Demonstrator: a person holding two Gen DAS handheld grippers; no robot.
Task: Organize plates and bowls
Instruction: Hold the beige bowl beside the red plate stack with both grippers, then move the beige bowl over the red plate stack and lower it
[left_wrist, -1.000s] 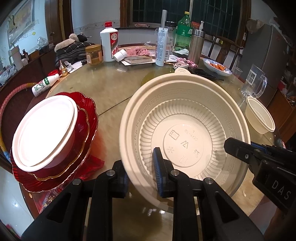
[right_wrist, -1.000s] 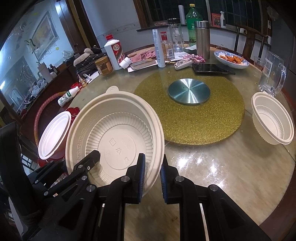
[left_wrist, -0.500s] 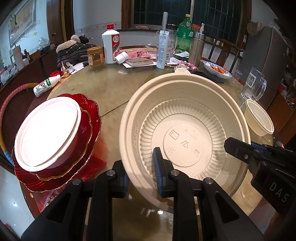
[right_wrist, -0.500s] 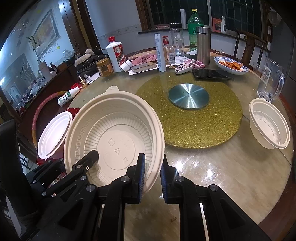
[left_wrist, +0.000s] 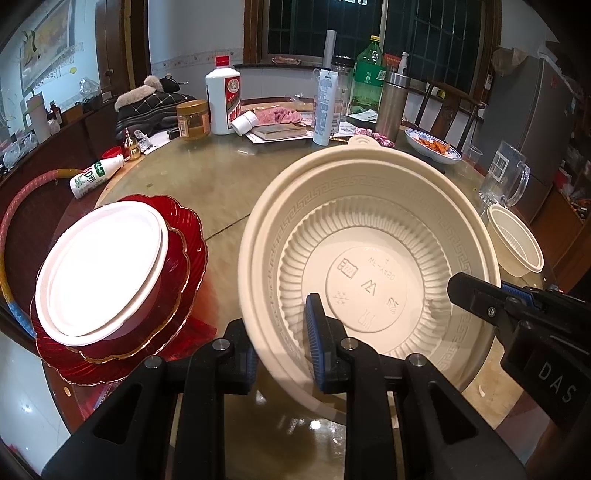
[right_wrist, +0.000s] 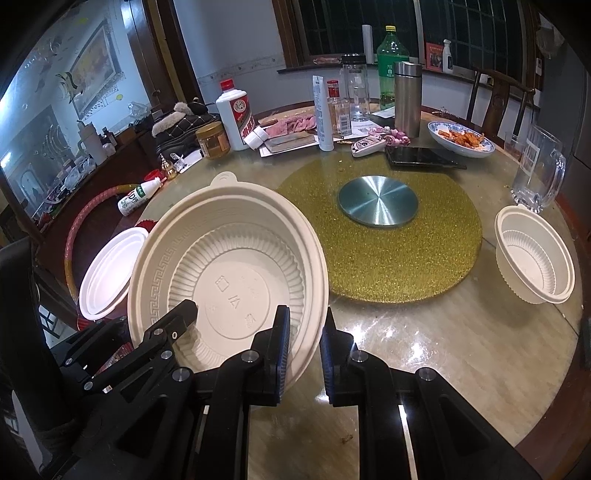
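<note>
Compared with a second ago, the big bowl (left_wrist: 369, 258) sits a little nearer the red plates (left_wrist: 184, 236) in the left view; the grips on it are unchanged. At the table's (right_wrist: 424, 354) left edge lie two red plates, stacked, with one white bowl (left_wrist: 99, 273) resting tilted inside the top one; that bowl looks empty. Behind them near the edge lies one small bottle (left_wrist: 94, 177) on its side. Next comes the big bowl, cream with a ribbed wall and a patterned rim, empty, held tilted above the table near its front edge. The left gripper (left_wrist: 280, 339) is pinching its near rim, one pad inside the wall and one outside. The right gripper (right_wrist: 304, 343) is pinching the rim on the bowl's right side in the same way, one pad inside and one outside. Past the bowl, the gold mat (right_wrist: 406, 258) covers the table's middle with one steel disc (right_wrist: 378, 199) at its centre. Along the far edge stand one white flask (right_wrist: 236, 114), one jar (right_wrist: 212, 140), one green bottle (right_wrist: 391, 62) and one steel cup (right_wrist: 408, 99). One blue-rimmed dish (right_wrist: 461, 142) there holds orange food. At the right edge stands one glass mug (right_wrist: 539, 170), empty, and just in front of it one small cream bowl (right_wrist: 533, 254), also empty, well apart from the big bowl.
</note>
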